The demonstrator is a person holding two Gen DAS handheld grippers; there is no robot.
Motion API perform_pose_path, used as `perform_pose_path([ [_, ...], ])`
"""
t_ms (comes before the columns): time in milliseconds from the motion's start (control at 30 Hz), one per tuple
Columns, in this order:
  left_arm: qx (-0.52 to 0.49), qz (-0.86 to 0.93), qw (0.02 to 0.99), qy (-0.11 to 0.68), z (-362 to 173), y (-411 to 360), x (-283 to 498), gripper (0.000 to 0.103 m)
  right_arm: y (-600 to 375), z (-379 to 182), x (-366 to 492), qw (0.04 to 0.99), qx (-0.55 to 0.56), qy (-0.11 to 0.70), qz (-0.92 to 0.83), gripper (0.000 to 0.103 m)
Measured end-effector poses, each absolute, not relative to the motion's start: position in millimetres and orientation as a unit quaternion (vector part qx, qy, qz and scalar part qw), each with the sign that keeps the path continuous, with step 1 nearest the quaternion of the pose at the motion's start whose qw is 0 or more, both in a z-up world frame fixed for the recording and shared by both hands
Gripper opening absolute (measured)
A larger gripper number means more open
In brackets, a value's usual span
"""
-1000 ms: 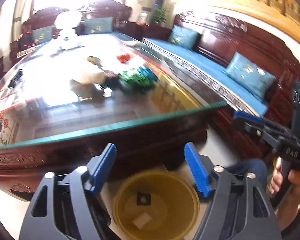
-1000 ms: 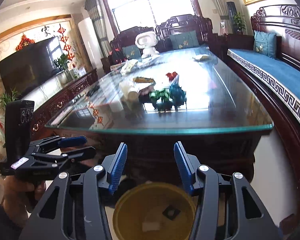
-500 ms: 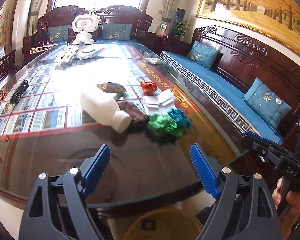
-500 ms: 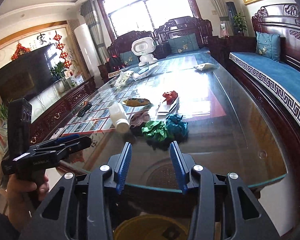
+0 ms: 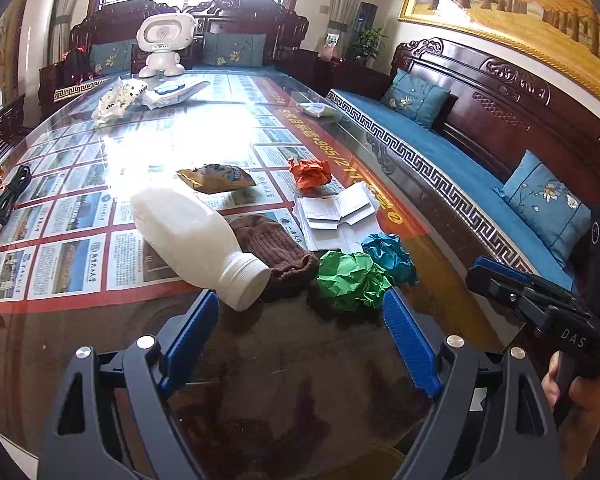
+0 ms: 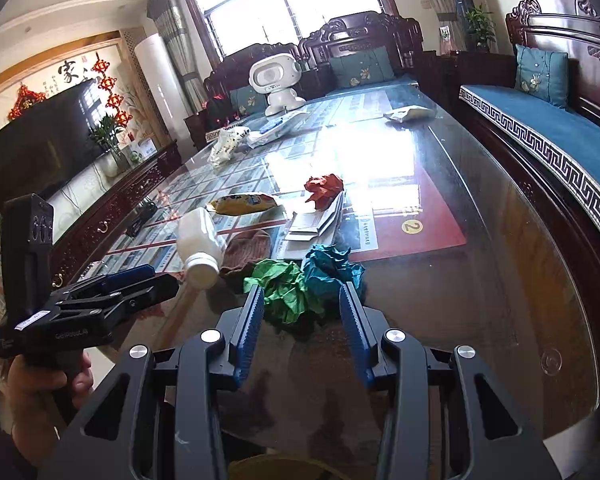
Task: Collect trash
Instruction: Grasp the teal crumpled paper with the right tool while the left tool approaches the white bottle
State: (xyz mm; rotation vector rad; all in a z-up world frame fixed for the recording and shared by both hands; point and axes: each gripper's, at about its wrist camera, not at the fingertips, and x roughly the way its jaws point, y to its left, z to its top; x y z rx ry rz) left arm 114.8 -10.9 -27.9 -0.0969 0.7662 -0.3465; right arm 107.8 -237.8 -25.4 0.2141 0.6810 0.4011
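Trash lies in a loose cluster on the near half of the glass-topped table (image 5: 100,152). Nearest the edge sit a green crumpled paper ball (image 5: 352,280) and, touching it on the right, a teal crumpled paper ball (image 5: 390,254). Left of the green ball lies a brown knitted cloth (image 5: 276,250), and a white plastic bottle (image 5: 196,240) rests on its side against that cloth, cap toward the table edge. Behind the teal ball is a stack of white folded papers (image 5: 336,216); farther back sit a red crumpled paper ball (image 5: 310,172) and a yellow snack packet (image 5: 216,178).

Over the near edge of the table, the left gripper (image 5: 300,320) hovers with its blue pads spread wide and nothing between them; the bottle cap and green ball lie just ahead. The right gripper (image 6: 302,308) is likewise parted and empty, its fingertips framing the green and teal balls from the near side without clearly touching them.

A yellow bin's (image 6: 276,468) rim shows below the right gripper. At the far end of the table stands a white toy robot (image 5: 164,46), with a black cable (image 5: 10,194) at the left edge.
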Motion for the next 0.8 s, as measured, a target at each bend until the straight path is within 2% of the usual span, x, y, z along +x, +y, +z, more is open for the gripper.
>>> perform_pose_path([
  [367, -0.044, -0.162, 0.910, 0.379, -36.3, -12.2, 130.7, 0.084, -226.4, -48.1, 162.2, 0.907, 0.095, 0.367, 0.182, 0.040],
  [800, -0.052, -0.150, 0.910, 0.383, -42.6, -0.2, 143.3, 0.084, -225.7, -61.7, 185.4, 0.896, 0.100, 0.394, 0.179, 0.043],
])
